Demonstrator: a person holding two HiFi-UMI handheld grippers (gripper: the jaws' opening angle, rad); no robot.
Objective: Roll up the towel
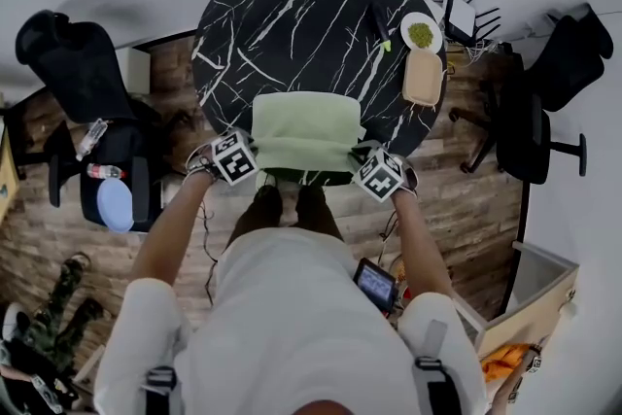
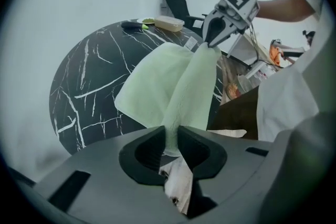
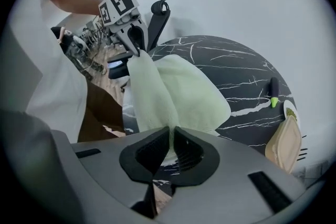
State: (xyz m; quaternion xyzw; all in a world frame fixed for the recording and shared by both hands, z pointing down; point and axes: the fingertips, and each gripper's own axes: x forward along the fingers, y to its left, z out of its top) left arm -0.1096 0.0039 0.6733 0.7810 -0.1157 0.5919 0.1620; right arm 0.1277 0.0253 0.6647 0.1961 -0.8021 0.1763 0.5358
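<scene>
You are clenching your left gripper (image 2: 172, 140) on one near corner of the pale green towel (image 1: 306, 126) and your right gripper (image 3: 172, 145) on the other, holding that edge raised over the near edge of the round black worktop (image 1: 292, 15). The towel's far part is lying on the worktop.

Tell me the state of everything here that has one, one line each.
Pale green terry towel: unrolled, near edge lifted, far part lying on the round black marble table.
Left hand-held gripper: shut on the towel's near corner.
Right hand-held gripper: shut on its other near corner.
Beige oval box: lid on, resting on the table.
</scene>
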